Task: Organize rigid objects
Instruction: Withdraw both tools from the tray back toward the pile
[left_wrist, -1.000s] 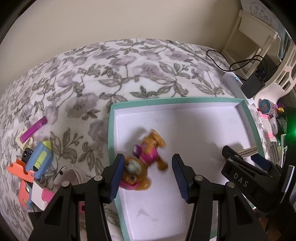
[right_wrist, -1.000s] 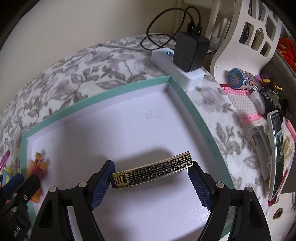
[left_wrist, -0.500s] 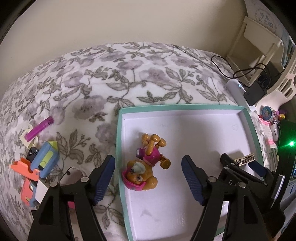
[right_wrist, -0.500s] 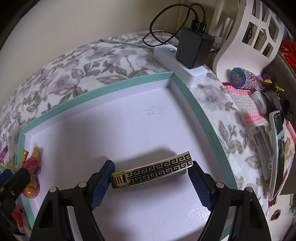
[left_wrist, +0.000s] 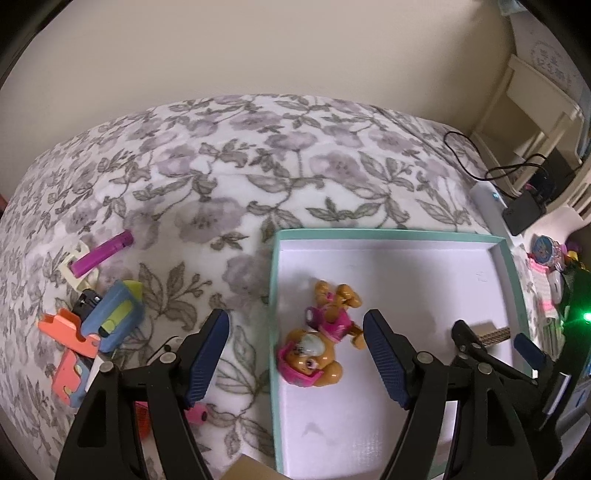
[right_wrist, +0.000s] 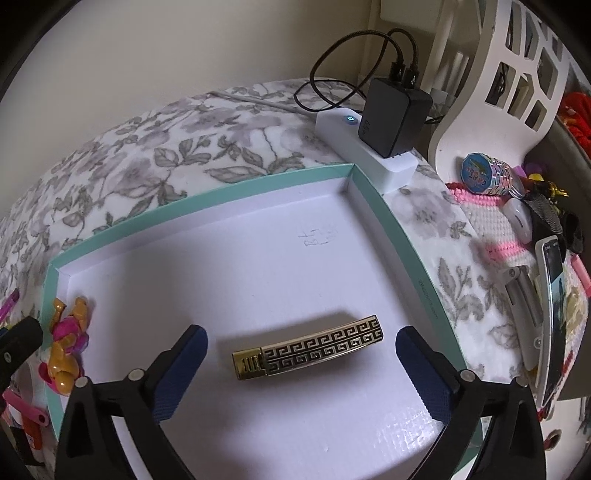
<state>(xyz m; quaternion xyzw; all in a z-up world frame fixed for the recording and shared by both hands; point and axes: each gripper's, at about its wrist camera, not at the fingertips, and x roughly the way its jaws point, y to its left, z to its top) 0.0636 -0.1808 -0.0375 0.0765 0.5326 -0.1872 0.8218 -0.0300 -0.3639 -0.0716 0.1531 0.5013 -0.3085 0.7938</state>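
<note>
Gold-and-black hair clip (right_wrist: 308, 347) and toy pup figure (left_wrist: 321, 339) both lie loose in the teal-rimmed box (right_wrist: 199, 192).
Clip: long bar with key pattern, flat on the white floor; right gripper (right_wrist: 301, 373) jaws have just been opening and clear both its ends. Figure: orange and pink, on its back near the box's left wall, between the left gripper (left_wrist: 295, 354) pads, untouched; those jaws have just been opening.

Black fingers (right_wrist: 428, 373), ribbed blue pads (left_wrist: 207, 356)
</note>
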